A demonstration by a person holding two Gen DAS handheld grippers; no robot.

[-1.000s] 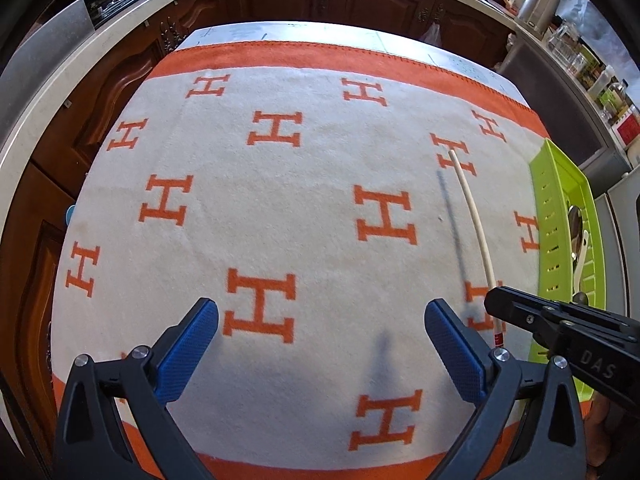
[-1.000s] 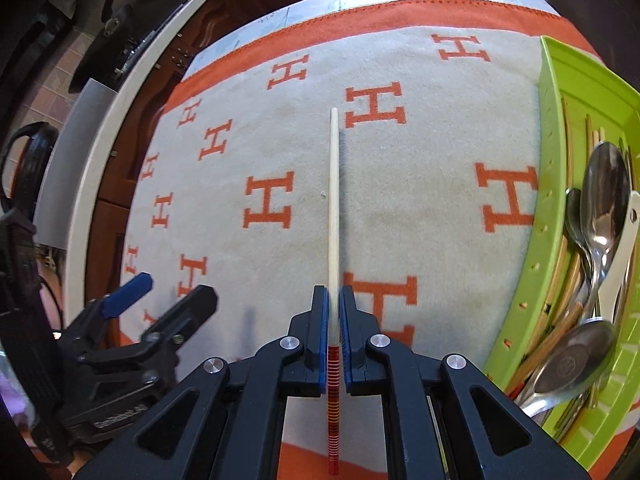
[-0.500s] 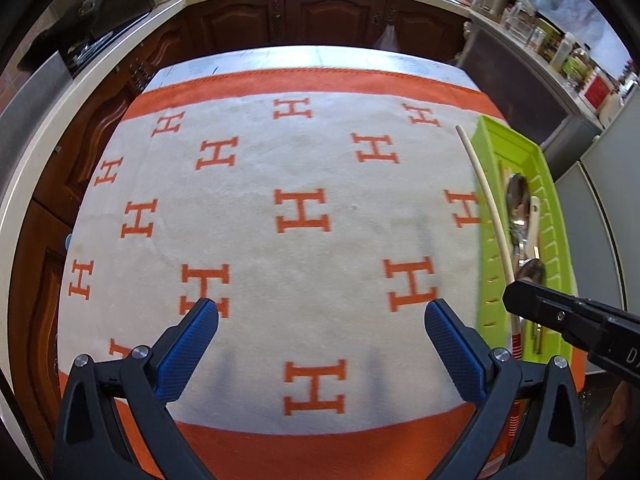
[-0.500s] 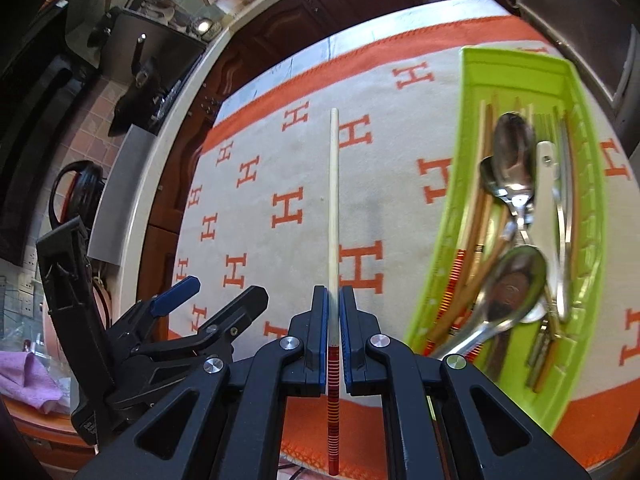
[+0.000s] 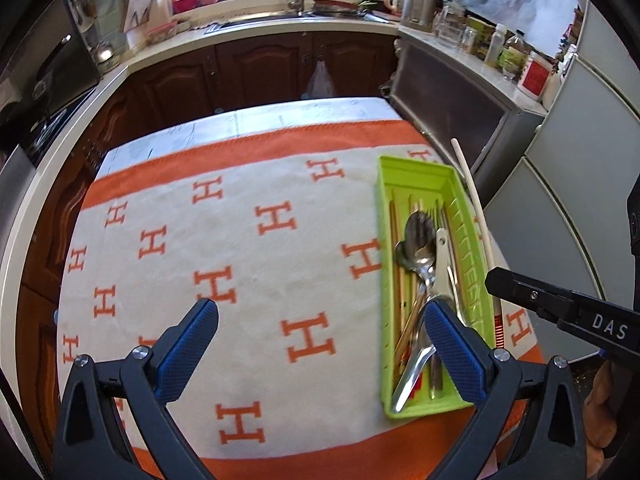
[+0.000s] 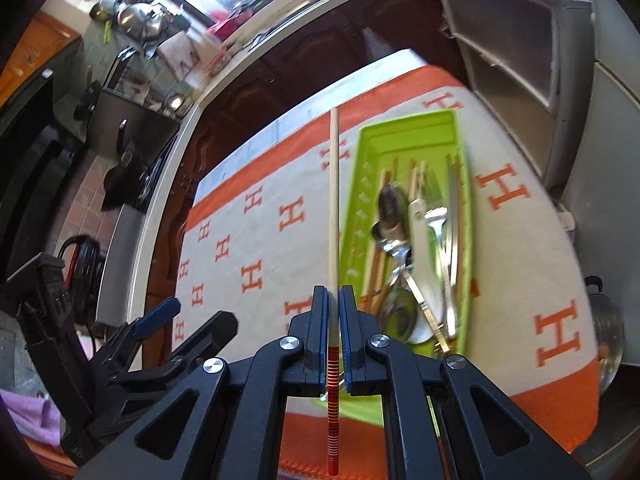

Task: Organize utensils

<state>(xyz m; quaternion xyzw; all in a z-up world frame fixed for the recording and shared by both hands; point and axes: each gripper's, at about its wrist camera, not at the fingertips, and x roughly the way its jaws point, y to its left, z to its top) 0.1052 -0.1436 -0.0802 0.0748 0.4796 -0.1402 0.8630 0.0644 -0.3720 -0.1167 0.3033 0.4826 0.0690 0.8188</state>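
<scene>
My right gripper (image 6: 333,296) is shut on a pale chopstick (image 6: 333,208) with a red-striped end, held in the air beside the left wall of the green utensil tray (image 6: 464,216). The tray holds spoons (image 6: 394,206), a fork (image 6: 436,216), a knife and more chopsticks. In the left wrist view the same chopstick (image 5: 474,204) slants along the tray's (image 5: 384,264) right side, with the right gripper's (image 5: 494,280) black body entering from the right. My left gripper (image 5: 320,330) hangs open over the cloth with nothing between its blue pads; its right pad (image 5: 452,354) overlaps the tray.
The table wears a white cloth (image 5: 248,272) with orange H marks and an orange border. Dark wood cabinets (image 5: 260,68) and a sink counter ring the far side. A grey cabinet (image 5: 452,108) and pale appliance stand close to the table's right edge.
Both grippers rose and swung right. The chopstick was lifted off the cloth and carried over to the tray. The tray moved from the frame's right edge toward the middle in both views.
</scene>
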